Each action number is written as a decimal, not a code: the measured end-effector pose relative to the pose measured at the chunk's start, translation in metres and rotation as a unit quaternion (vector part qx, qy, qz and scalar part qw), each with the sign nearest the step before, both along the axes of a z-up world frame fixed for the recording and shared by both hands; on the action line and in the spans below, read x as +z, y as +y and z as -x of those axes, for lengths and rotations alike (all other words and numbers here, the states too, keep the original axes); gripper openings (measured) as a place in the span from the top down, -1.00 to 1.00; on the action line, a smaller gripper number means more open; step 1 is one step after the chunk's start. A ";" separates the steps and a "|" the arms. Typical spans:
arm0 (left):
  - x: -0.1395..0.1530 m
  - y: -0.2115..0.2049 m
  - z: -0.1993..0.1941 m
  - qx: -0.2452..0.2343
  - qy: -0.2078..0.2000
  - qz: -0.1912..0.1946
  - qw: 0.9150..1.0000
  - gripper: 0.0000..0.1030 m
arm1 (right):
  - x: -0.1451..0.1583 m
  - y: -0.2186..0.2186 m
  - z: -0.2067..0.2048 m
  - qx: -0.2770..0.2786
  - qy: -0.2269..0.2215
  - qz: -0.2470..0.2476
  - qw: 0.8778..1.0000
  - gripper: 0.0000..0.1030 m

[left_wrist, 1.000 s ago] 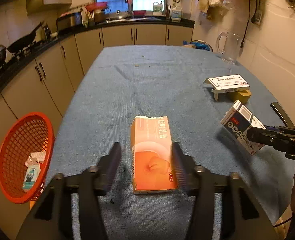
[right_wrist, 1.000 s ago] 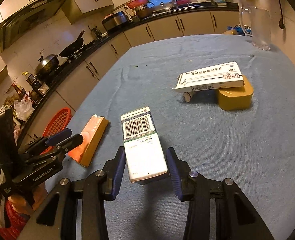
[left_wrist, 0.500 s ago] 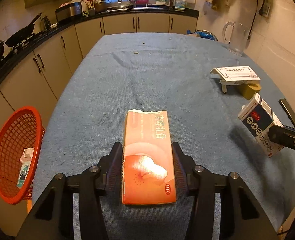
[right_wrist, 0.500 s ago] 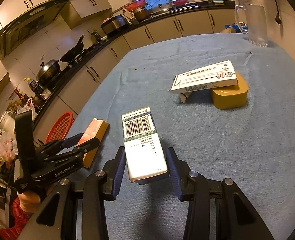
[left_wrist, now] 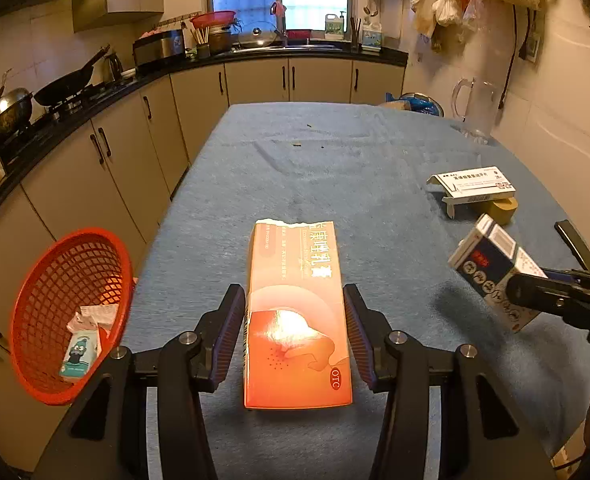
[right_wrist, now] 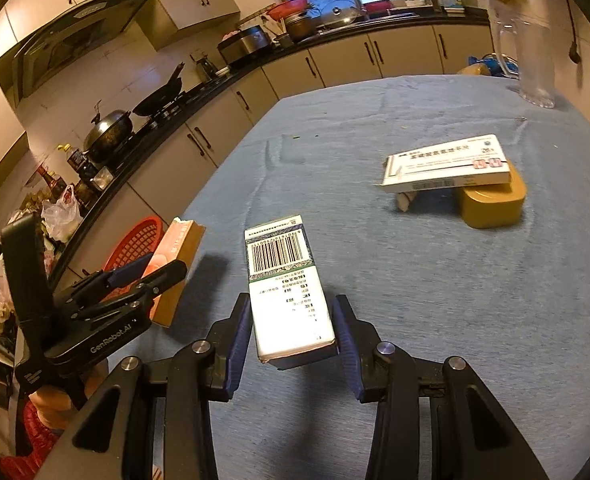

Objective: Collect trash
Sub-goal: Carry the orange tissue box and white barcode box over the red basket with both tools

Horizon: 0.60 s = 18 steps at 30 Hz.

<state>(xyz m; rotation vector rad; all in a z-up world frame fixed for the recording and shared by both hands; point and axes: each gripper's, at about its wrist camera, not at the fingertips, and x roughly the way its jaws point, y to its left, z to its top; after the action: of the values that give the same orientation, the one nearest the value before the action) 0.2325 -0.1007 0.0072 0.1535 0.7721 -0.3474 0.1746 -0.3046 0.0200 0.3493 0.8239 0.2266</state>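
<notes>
The left gripper (left_wrist: 293, 322) is clenched on the orange ointment carton (left_wrist: 297, 312), its blue ribbed pads pressed against the carton's long sides near the lower half; the carton sits at the bottom centre of the left wrist view, raised off the blue-covered counter (left_wrist: 335, 168). The right gripper (right_wrist: 293, 330) is likewise grasping the barcode medicine box (right_wrist: 285, 284), held clear of the cloth at the lower centre of the right wrist view, with a shadow beneath it.

The step in hand looks like carrying both boxes to the red mesh basket (left_wrist: 69, 312), which stands beyond the counter's edge at the left of the left wrist frame and already holds a small packet (left_wrist: 80, 354). To do it well, the left carton should go first, since it is nearer: swing it over the rim until it is above the basket's middle, then let go. The carton is long, so lead with its torn end tipped downward so it does not bridge the rim. The right gripper should wait or follow behind so the two do not collide over the opening.

Remaining on the counter at the right of the frame are a white pill box (right_wrist: 447, 164) propped on a yellow tin (right_wrist: 491, 200), with a small white scrap (right_wrist: 405, 201) under its other end.
</notes>
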 end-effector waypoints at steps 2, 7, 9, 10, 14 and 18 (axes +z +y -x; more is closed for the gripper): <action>0.003 0.006 0.001 0.003 -0.003 0.002 1.000 0.05 | 0.000 0.005 -0.003 0.004 0.002 0.000 1.000 0.16; 0.008 0.017 0.004 0.009 -0.009 0.012 1.000 0.05 | 0.000 0.016 -0.008 0.014 0.006 0.002 1.000 0.20; 0.010 0.022 0.004 0.013 -0.010 0.015 1.000 0.05 | 0.000 0.021 -0.010 0.019 0.006 0.005 1.000 0.21; 0.010 0.024 0.004 0.014 -0.010 0.016 1.000 0.05 | 0.000 0.024 -0.011 0.020 0.006 0.007 1.000 0.21; 0.011 0.033 0.004 0.019 -0.011 0.020 1.000 0.05 | -0.004 0.028 -0.013 0.024 0.012 0.008 1.000 0.22; 0.011 0.038 0.004 0.023 -0.012 0.023 0.999 0.05 | -0.003 0.029 -0.013 0.025 0.014 0.006 1.000 0.22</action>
<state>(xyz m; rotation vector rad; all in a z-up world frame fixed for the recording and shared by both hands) 0.2285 -0.0626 0.0186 0.0971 0.7424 -0.3195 0.1876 -0.2754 0.0167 0.3203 0.8614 0.2644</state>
